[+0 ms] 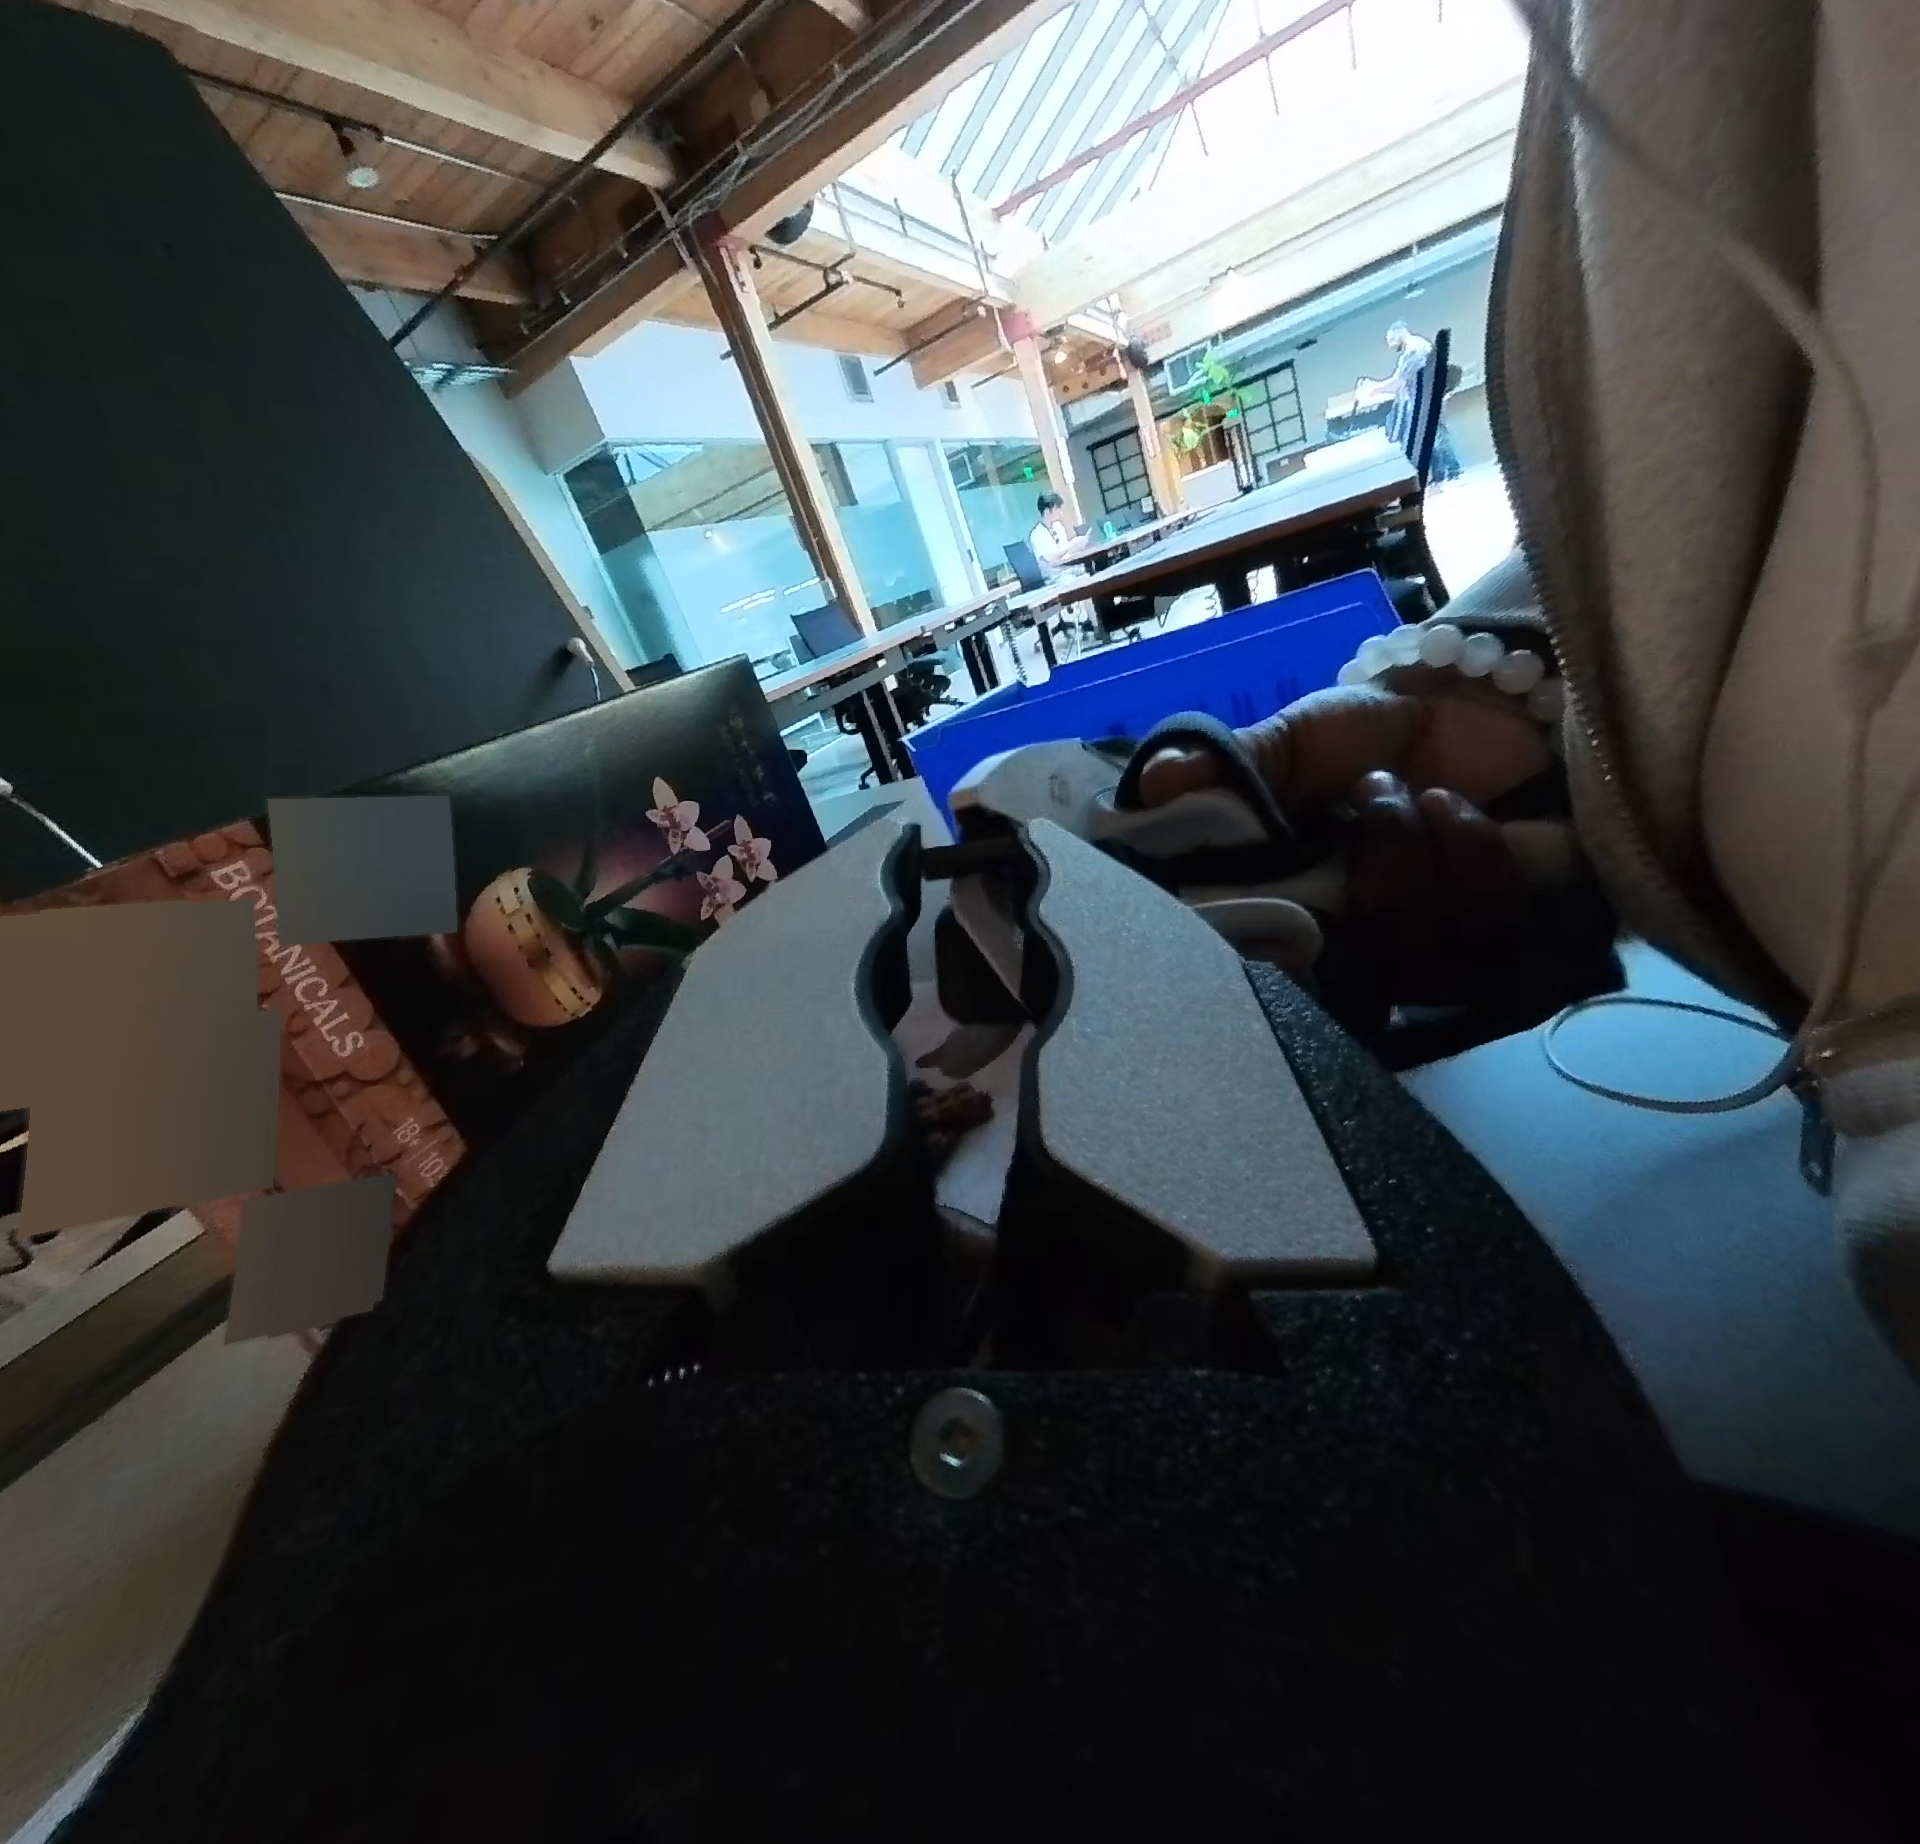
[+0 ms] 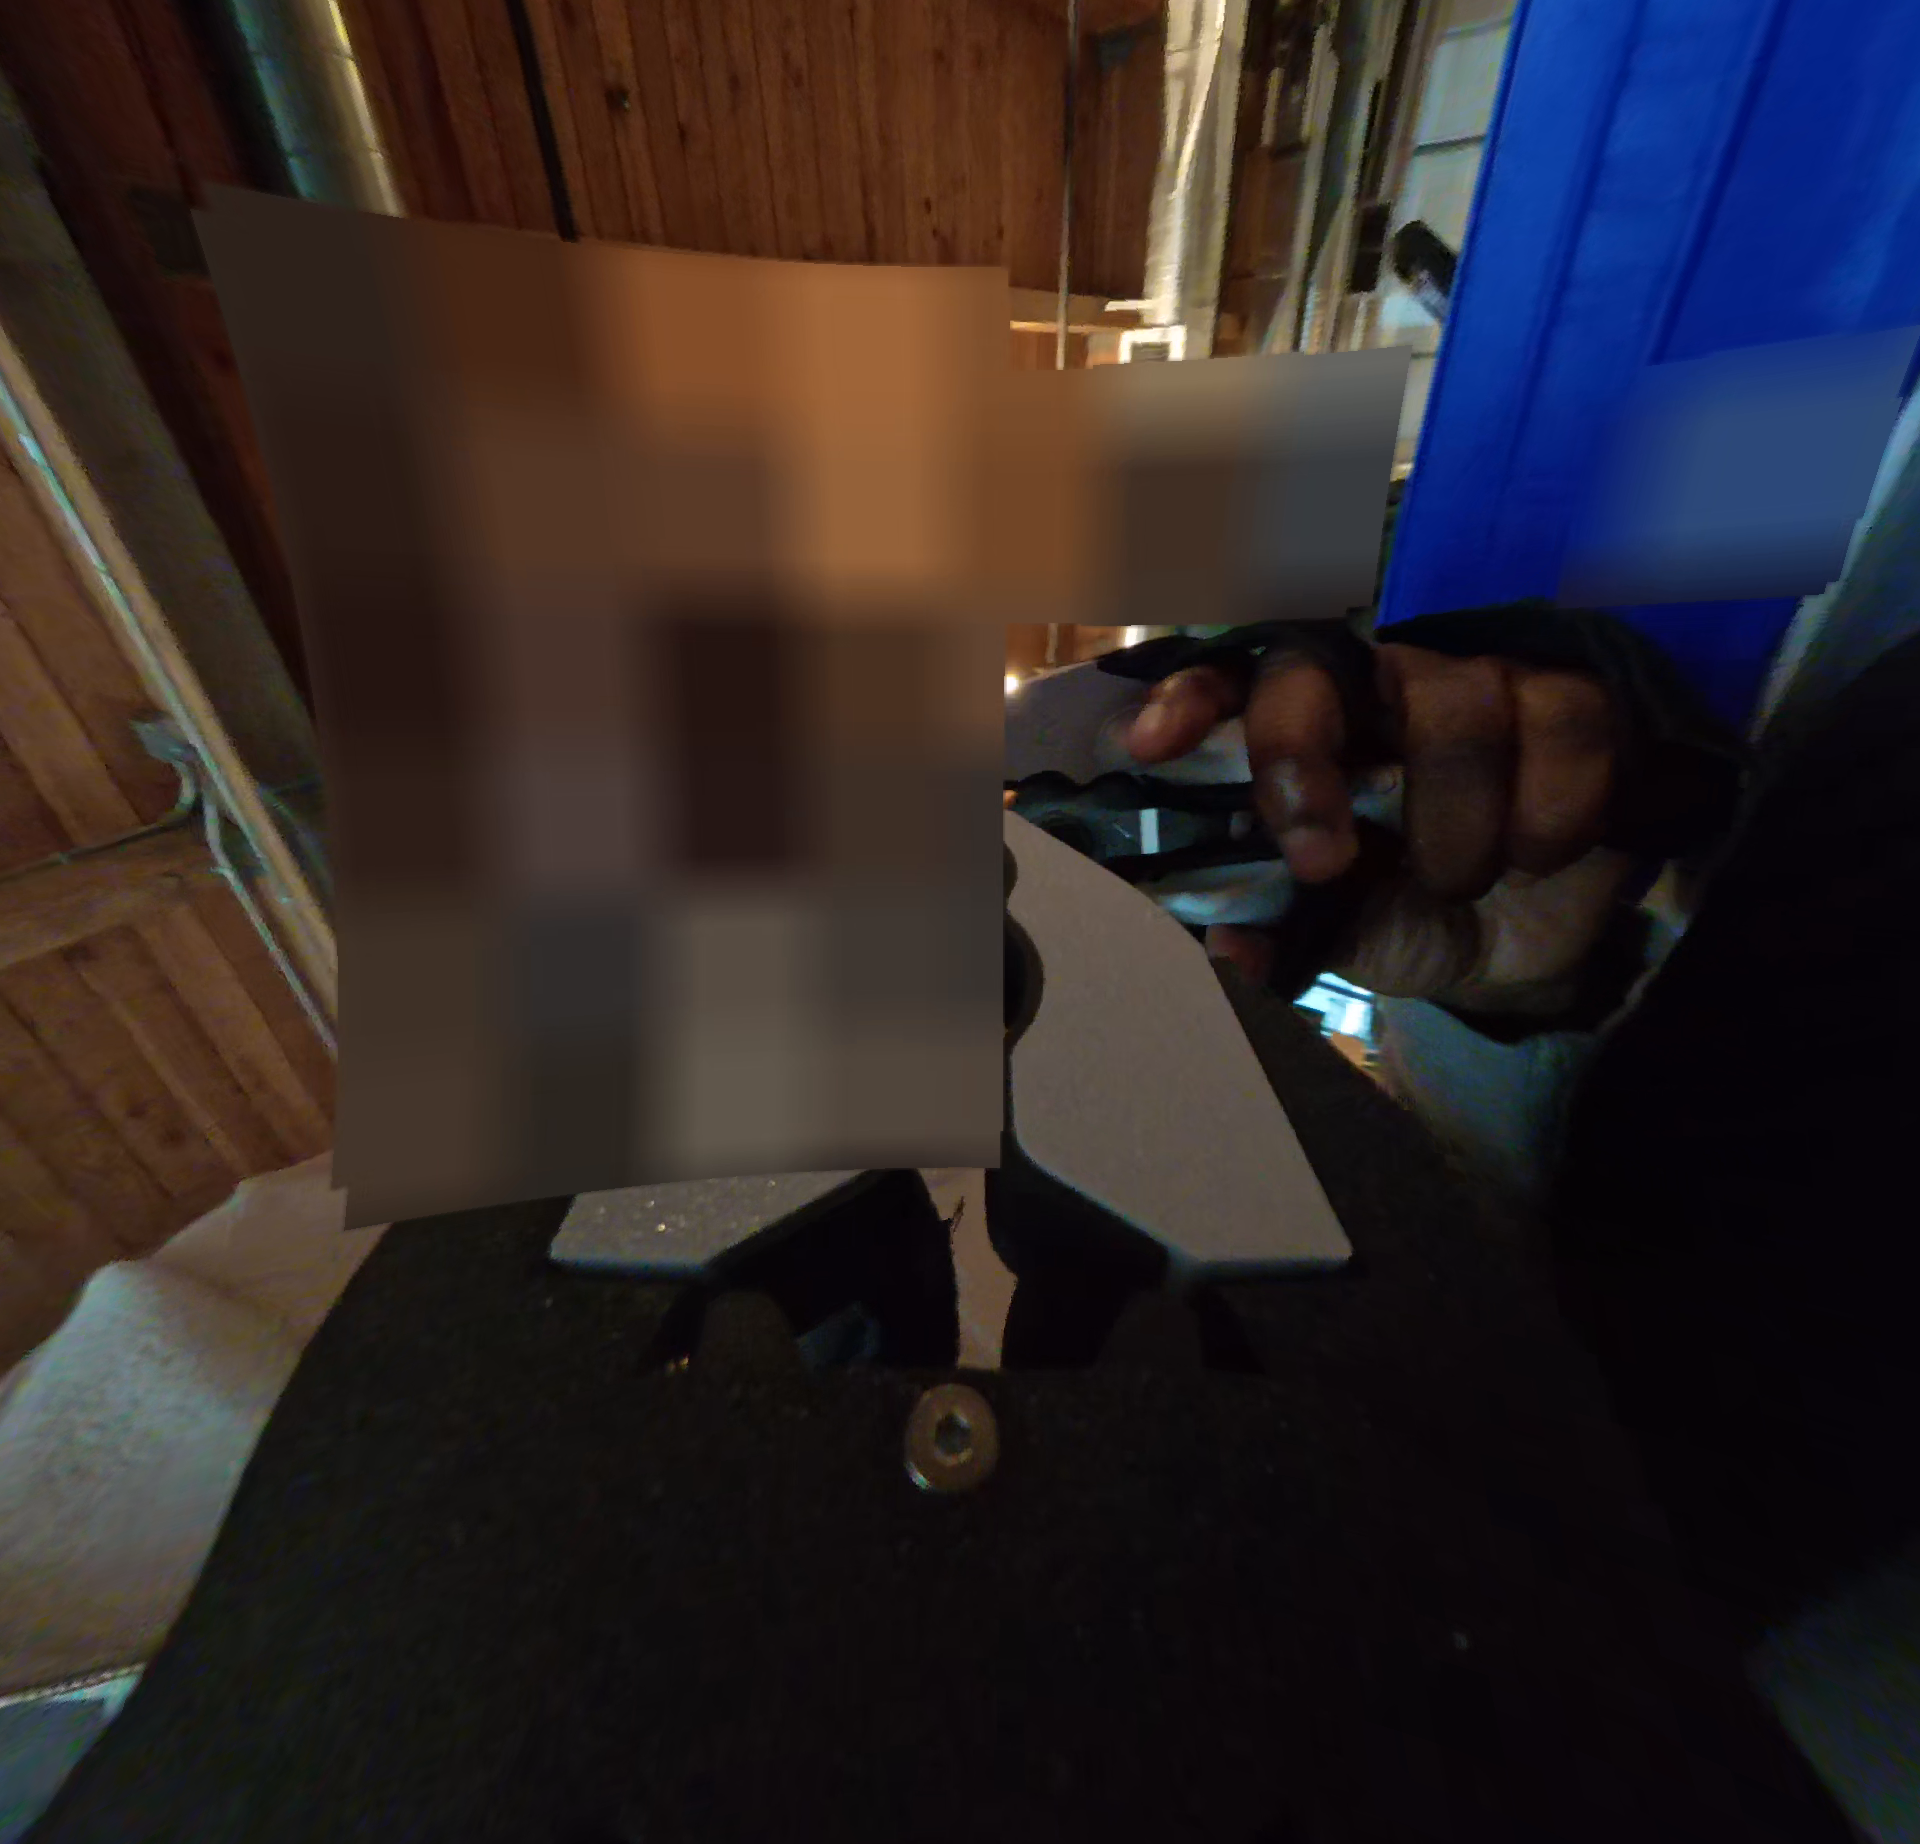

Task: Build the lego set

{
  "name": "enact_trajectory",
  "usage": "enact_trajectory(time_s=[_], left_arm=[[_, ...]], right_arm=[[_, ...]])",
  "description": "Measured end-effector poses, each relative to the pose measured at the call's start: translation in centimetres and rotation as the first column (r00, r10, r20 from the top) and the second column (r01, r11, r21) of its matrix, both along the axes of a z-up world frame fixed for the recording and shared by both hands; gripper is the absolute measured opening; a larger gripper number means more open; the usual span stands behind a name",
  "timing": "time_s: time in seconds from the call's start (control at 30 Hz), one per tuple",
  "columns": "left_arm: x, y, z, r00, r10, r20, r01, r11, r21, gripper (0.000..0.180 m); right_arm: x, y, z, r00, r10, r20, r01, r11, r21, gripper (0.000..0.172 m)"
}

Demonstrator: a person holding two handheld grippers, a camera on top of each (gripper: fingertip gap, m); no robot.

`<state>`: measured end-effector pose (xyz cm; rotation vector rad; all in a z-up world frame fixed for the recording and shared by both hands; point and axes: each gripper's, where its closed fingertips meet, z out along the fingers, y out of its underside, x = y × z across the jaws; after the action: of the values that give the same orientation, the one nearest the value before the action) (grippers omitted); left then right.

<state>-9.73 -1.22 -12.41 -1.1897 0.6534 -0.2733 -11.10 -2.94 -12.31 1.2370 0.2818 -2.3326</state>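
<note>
two views, and they don't show the same stuff. in the left wrist view my left gripper (image 1: 961, 859) has a narrow gap at the tips with a short black pin (image 1: 951, 856) lying across it. one end sits against the left pad, the other is hidden behind the pale tip of my right gripper (image 1: 1023, 792), so i can't tell if it's pinched. a flower-print box (image 1: 582, 818) stands to the left and a blue bin (image 1: 1195, 672) is behind, with my right hand (image 1: 1382, 755) and its bead bracelet (image 1: 1455, 651) beside it. the right wrist view has its own tips blurred out, so whether they're clenched or released i can't tell; only one grey finger (image 2: 1143, 1067), my left hand (image 2: 1455, 776) and wooden ceiling (image 2: 779, 80) show.
</note>
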Motion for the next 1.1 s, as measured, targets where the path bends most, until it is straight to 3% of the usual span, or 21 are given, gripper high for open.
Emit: enact_trajectory(time_s=[0.63,1.1], left_arm=[[0.40,-0.47,0.34,1.000,-0.021,0.005,0.021,0.999,0.029,0.016],[0.92,-0.94,0.55,0.998,-0.053,-0.027,0.054,0.998,0.039,0.016]], right_arm=[[0.40,0.00,0.18,0.999,-0.032,-0.016,0.030,0.997,-0.077,0.005],[0.85,-0.64,0.09,0.998,-0.069,-0.015,0.070,0.961,0.269,0.005]])
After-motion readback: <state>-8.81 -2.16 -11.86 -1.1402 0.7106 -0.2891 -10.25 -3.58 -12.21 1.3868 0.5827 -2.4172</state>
